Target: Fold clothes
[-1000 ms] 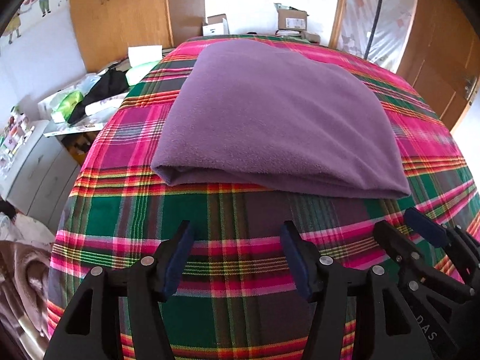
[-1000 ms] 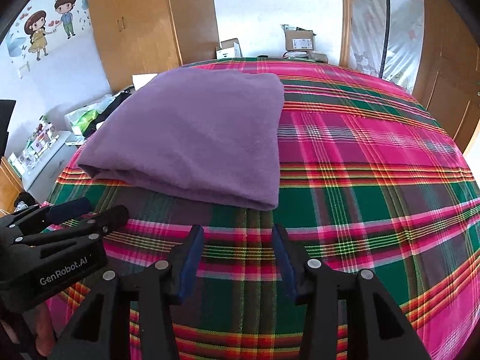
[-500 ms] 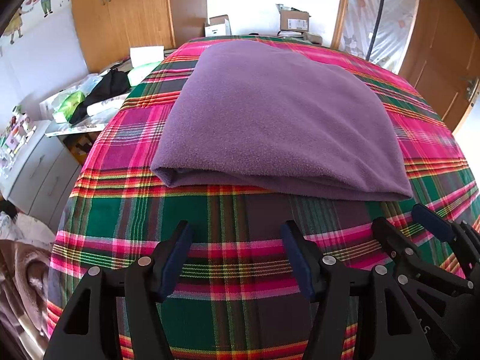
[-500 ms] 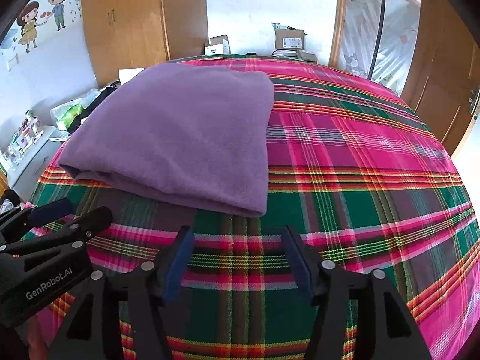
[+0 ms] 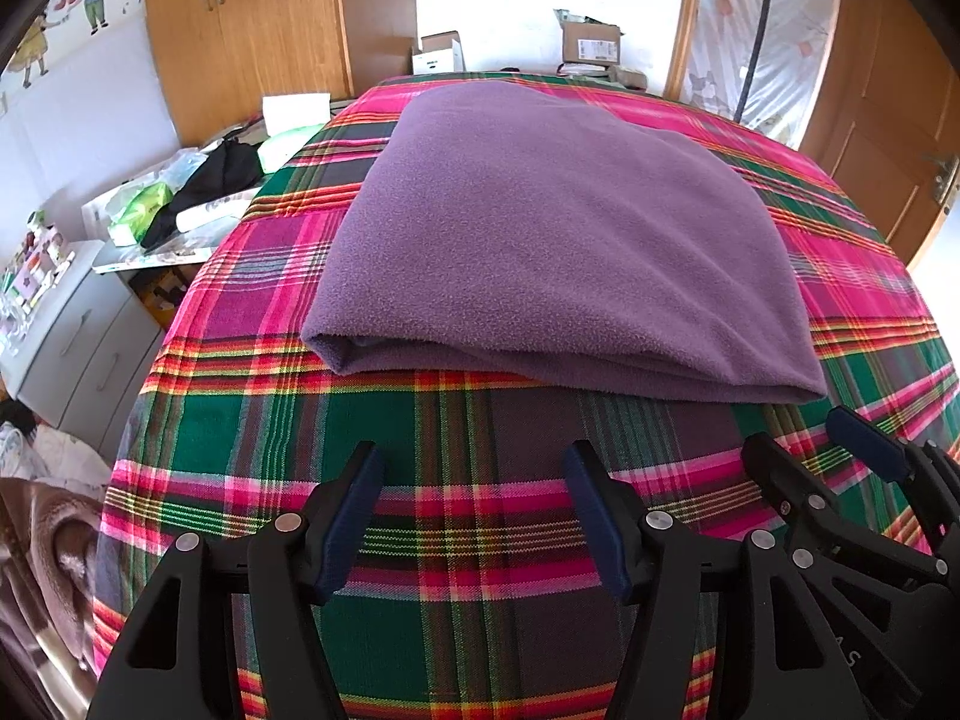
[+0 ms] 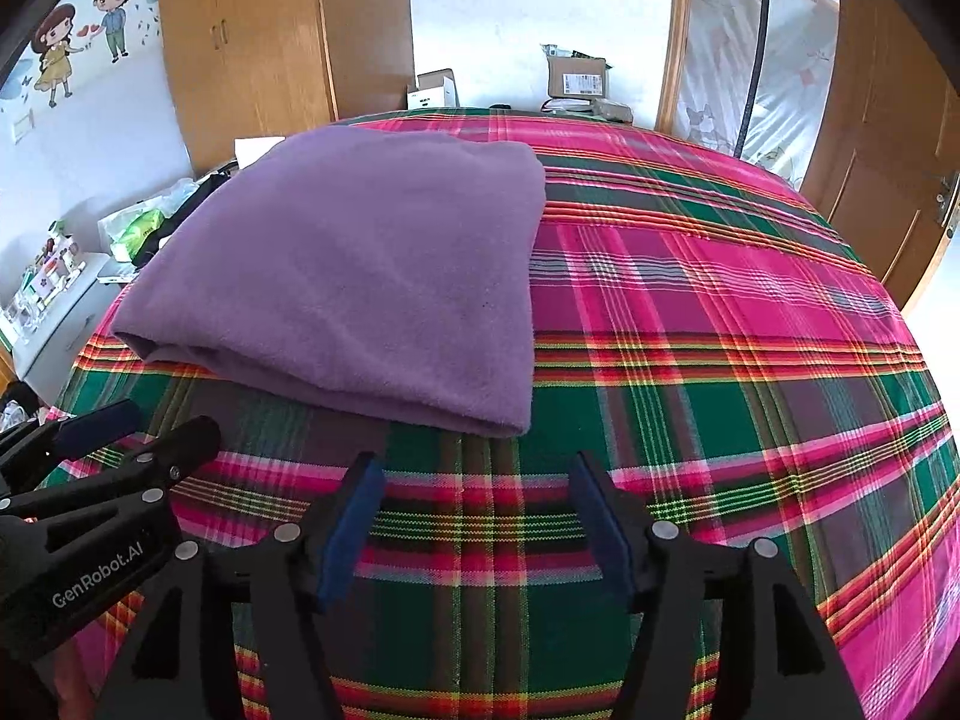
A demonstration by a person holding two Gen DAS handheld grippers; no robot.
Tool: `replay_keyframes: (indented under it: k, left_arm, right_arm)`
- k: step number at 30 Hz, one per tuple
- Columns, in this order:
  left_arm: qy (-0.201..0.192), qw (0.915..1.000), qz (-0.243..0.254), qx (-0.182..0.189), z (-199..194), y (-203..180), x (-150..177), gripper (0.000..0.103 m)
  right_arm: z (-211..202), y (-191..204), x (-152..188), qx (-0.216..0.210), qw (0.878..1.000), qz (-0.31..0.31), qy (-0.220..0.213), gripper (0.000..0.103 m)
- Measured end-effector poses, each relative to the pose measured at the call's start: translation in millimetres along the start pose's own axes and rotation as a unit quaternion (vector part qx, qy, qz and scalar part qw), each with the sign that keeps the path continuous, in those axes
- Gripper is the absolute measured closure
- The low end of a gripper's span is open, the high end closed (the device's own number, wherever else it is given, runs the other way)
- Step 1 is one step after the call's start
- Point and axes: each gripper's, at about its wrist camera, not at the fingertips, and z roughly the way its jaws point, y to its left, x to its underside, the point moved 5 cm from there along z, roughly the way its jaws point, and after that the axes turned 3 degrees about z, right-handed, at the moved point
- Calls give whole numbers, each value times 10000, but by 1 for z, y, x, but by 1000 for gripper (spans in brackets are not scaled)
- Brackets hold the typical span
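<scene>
A purple fleece garment [image 5: 558,240] lies folded into a flat rectangle on the plaid bed cover [image 5: 456,504]; it also shows in the right wrist view [image 6: 360,276]. My left gripper [image 5: 474,516] is open and empty, above the cover just short of the garment's near folded edge. My right gripper [image 6: 480,522] is open and empty, near the garment's near right corner. Each gripper shows in the other's view: the right one [image 5: 840,462] at the lower right, the left one [image 6: 126,432] at the lower left.
A white drawer unit [image 5: 66,324] with clutter and bags stands left of the bed. Wooden wardrobes [image 5: 252,30] line the far left wall, wooden doors [image 6: 888,138] the right. Cardboard boxes [image 6: 576,78] sit beyond the bed's far end. The cover's right half [image 6: 720,312] is bare.
Both grippers stay open and have pulled back slightly from the folded garment. The right gripper's jaws have widened. The garment has not moved.
</scene>
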Motion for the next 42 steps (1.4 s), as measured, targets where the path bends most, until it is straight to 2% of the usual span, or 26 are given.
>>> replay_keyframes:
  k: [16, 22, 42]
  left_arm:
    - [-71, 10000, 4, 3, 2, 0, -2, 37]
    - [-78, 9999, 77, 55, 4, -2, -3, 31]
    - [-121, 9999, 84, 60, 6, 0, -5, 31]
  right_arm:
    - [0, 4, 0, 1, 10000, -5, 7, 36]
    - [0, 3, 0, -7, 10000, -10, 10, 36]
    - [0, 3, 0, -14, 10000, -12, 11, 36]
